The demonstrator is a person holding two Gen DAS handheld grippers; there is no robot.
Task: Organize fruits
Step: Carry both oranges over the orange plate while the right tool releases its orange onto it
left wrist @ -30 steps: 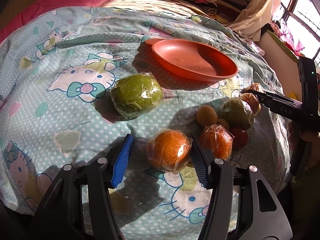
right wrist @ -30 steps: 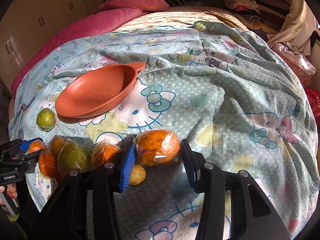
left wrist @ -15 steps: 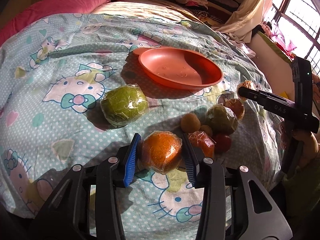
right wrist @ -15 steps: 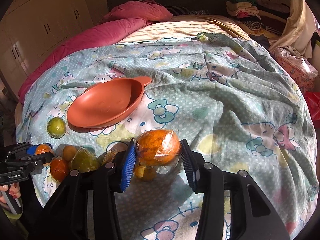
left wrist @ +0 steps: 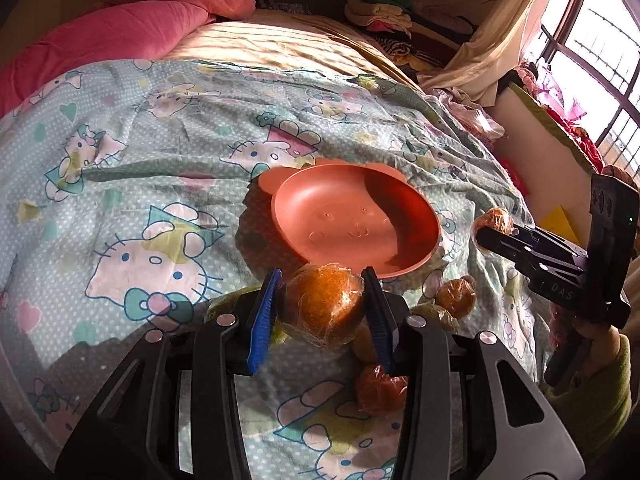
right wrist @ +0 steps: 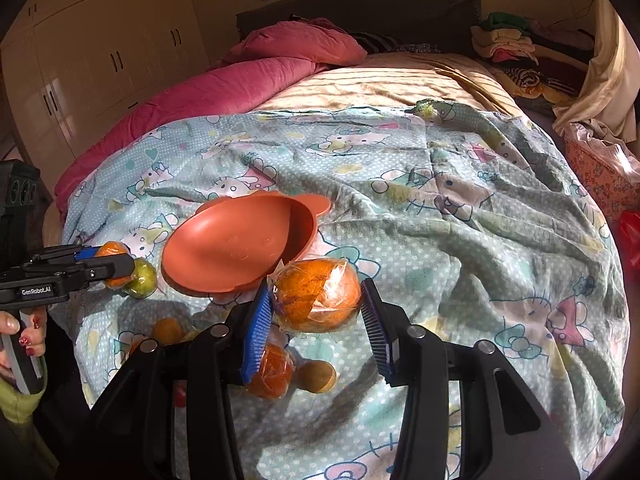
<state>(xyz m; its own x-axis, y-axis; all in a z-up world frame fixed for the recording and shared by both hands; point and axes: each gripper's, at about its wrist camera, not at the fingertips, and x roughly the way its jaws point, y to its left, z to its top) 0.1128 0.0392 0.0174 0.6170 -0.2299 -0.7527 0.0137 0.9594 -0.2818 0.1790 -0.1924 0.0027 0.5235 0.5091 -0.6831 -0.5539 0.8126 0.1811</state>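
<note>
White lettering "GenRobot.AI" stands on the side of the left gripper [right wrist: 116,266], as the right wrist view shows it, printed along the black body just ahead of the handle. In the left wrist view the right gripper [left wrist: 494,226] carries pale letters that read "DAS" on its black body near the handle; the word may run further, but the rest cannot be made out. The blanket [right wrist: 460,216] bears cartoon cat figures with bows but no legible words. Nothing else in either view can be read.
</note>
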